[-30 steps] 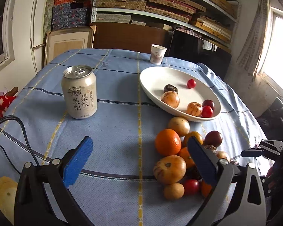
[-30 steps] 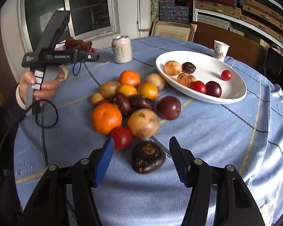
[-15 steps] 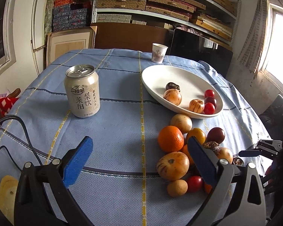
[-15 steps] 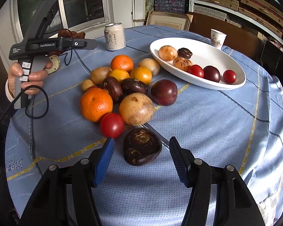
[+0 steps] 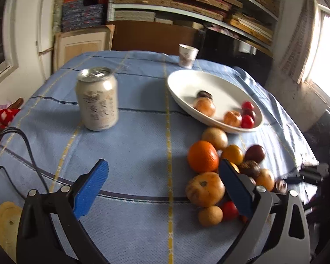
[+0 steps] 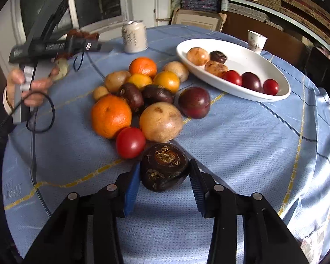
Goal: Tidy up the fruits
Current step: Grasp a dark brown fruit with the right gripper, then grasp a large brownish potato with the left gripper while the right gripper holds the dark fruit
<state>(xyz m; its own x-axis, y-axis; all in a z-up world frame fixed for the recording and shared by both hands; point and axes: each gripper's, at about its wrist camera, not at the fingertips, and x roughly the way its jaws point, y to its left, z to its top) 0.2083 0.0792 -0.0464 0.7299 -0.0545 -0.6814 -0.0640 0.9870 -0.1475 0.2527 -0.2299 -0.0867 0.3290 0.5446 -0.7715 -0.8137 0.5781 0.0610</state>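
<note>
Where six fruits lie, white dish (image 6: 283,92)

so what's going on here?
A person with a handheld gripper in each hand is sorting fruit from a pile on the blue tablecloth into the white dish, which already holds six pieces. The right gripper is closing, its fingers against both sides of the dark brown fruit nearest the camera. The left gripper hangs open over bare cloth beside the pile, holding nothing. A can and paper cup stand aside.
</note>
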